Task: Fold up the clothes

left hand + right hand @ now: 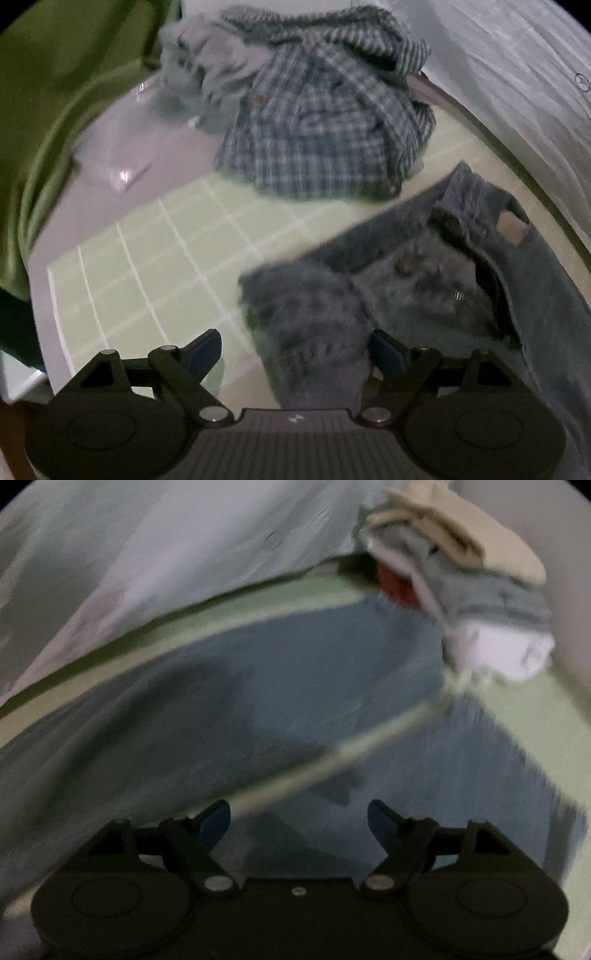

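jeans (pixel 424 280) on green mat (pixel 147 266), blue denim, waistband rumpled, button and fly showing, legs cut off at 4 o'clock | left gripper (pixel 295 350) fingers released, denim fold between them, contact unclear | right gripper (pixel 299 821) fingers released over blurred legs | plaid shirt (pixel 317 133) heaped at 12 o'clock | clothes pile (pixel 458 579) at 1 o'clock, blurred

A green gridded mat (pixel 155 254) covers the desk (pixel 122 147). Jeans (pixel 424 288) lie on it just ahead of the left tool (pixel 295 350); a plaid shirt (pixel 317 129) is heaped farther ahead. Folded clothes (pixel 461 590) are stacked far ahead-right of the right tool (pixel 299 821).
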